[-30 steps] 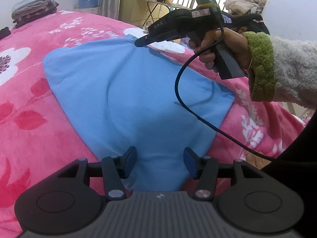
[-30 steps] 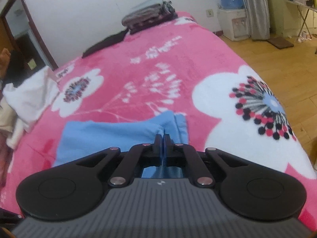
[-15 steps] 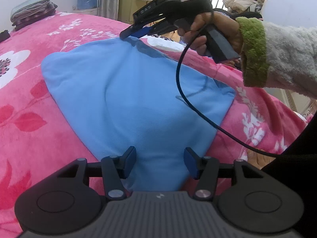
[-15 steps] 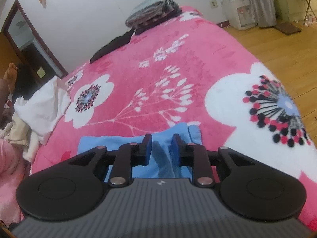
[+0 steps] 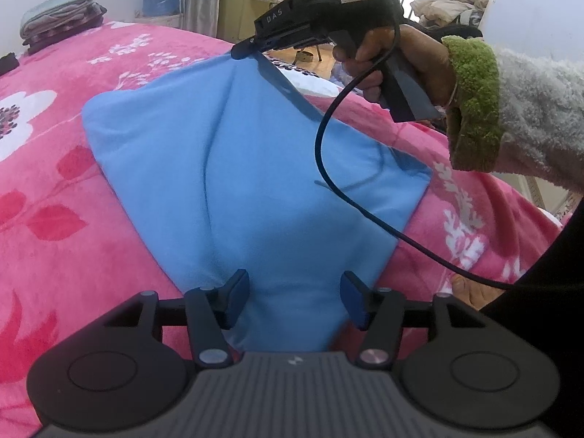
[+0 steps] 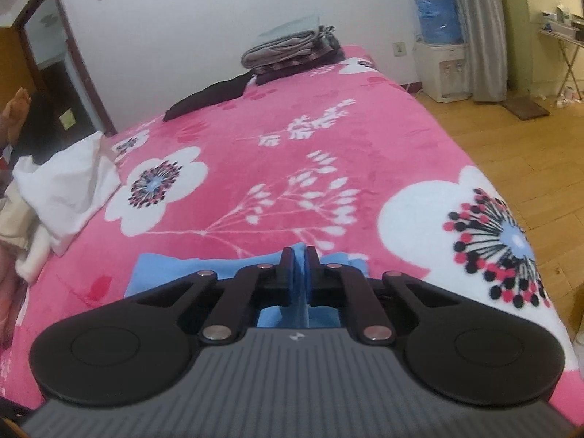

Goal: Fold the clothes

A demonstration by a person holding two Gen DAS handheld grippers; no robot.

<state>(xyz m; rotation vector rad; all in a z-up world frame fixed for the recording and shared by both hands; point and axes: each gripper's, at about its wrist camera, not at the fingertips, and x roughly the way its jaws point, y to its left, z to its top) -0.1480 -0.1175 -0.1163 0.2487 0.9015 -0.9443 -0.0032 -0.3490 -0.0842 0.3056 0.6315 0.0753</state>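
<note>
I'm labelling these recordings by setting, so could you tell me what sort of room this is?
Most likely a bedroom in a home. A pink floral blanket covers a wide bed, folded clothes are stacked at its far end, and a water dispenser stands against the wall on a wooden floor.

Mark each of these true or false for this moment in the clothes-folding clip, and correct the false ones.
1. The right gripper is clamped on an edge of the blue garment. True.
2. The left gripper is shut tight on the garment. False: its fingers stand apart with the blue cloth lying between them, not pinched.
3. The garment lies on a pink flowered blanket. True.
4. The far end of the bed is bare. False: a stack of folded clothes sits there, with a dark item nearby.
5. The hand holding the right gripper wears a fuzzy sleeve with a green cuff. True.
</note>
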